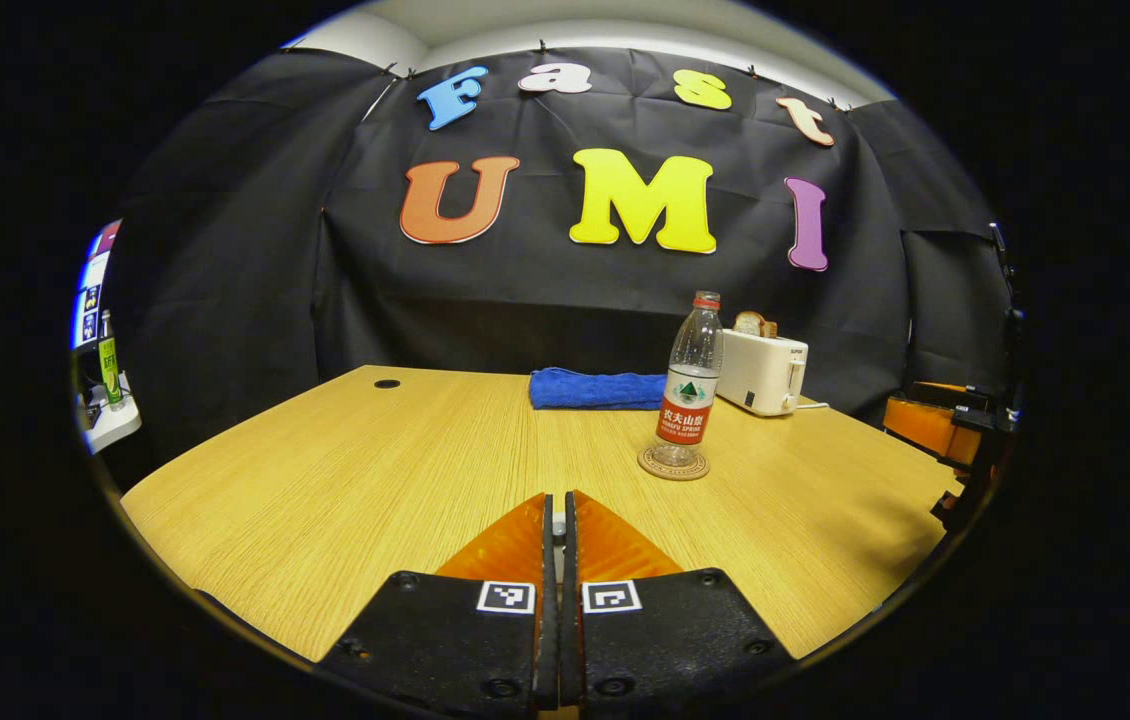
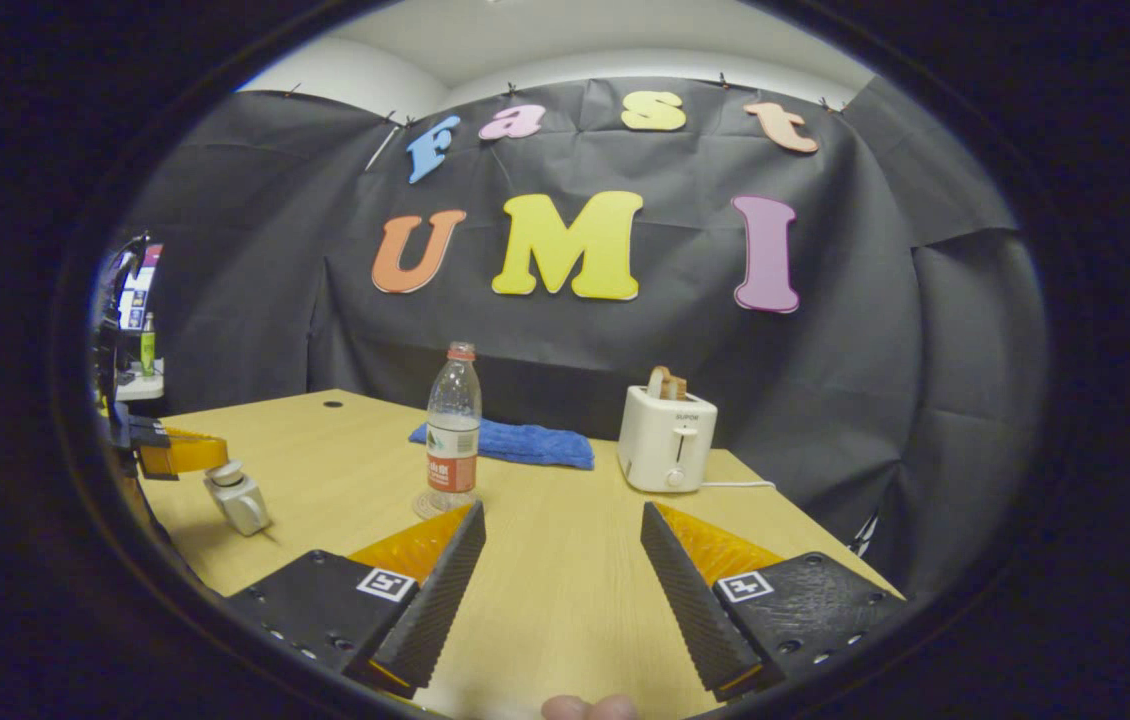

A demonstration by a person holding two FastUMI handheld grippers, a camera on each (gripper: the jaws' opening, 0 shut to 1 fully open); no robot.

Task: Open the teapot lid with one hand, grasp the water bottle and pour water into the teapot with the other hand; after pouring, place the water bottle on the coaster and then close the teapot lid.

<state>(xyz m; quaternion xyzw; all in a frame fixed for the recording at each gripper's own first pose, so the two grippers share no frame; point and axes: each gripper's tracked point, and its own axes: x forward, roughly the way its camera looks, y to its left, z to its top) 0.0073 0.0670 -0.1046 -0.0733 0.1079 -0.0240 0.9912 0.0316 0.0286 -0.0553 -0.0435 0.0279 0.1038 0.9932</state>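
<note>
A clear water bottle [image 1: 690, 385] with a red cap and red label stands upright on a round coaster [image 1: 673, 464] on the wooden table [image 1: 345, 470]. My left gripper [image 1: 557, 500] is shut, with a sliver of grey metal pinched between its fingers. In the right gripper view that left gripper [image 2: 175, 452] at the left edge holds a silvery teapot lid [image 2: 237, 502] above the table. My right gripper [image 2: 562, 560] stands open over the table, the bottle [image 2: 452, 430] and coaster [image 2: 422, 506] just beyond its left finger. It also appears at the right edge of the left gripper view [image 1: 935, 425].
A white toaster [image 2: 666, 440] with a slice of bread in it stands at the back right, its cord trailing right. A folded blue towel [image 2: 515, 443] lies behind the bottle. A small round hole [image 1: 387, 383] marks the table's far left corner.
</note>
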